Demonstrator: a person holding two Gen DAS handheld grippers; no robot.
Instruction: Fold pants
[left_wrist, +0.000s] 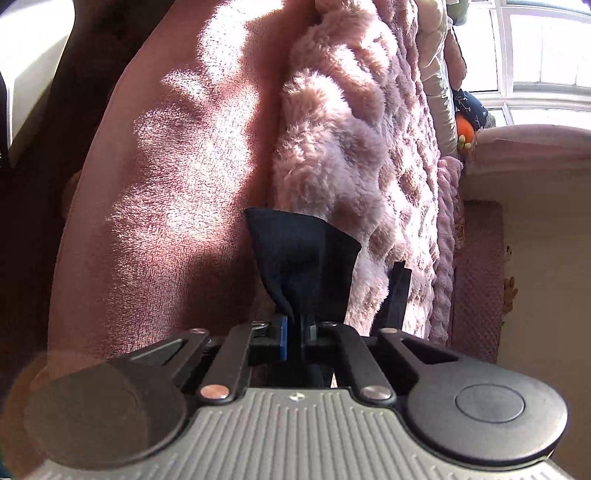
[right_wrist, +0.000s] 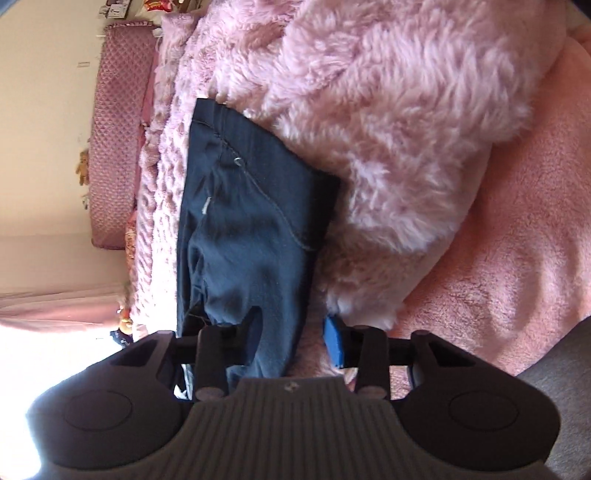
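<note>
Our left claw (left_wrist: 294, 326) is pressed together on a bunched fold of the dark pants (left_wrist: 303, 254), which rises from its blue pads against the fluffy pink blanket (left_wrist: 351, 155). Our right claw (right_wrist: 284, 341) stands part spread, the pants (right_wrist: 251, 206) lying between its fingers on the blanket (right_wrist: 388, 110); whether its pads (right_wrist: 334, 341) press the cloth we cannot tell.

Dark navy pants (right_wrist: 251, 221) are seen laid flat on fluffy pink bedding, approx. folded lengthwise, waistband w/ stitched seam toward 12 o'clock, legs toward 6. One bunched corner (left_wrist: 303, 258) is lifted, pinched at 6 o'clock.
</note>
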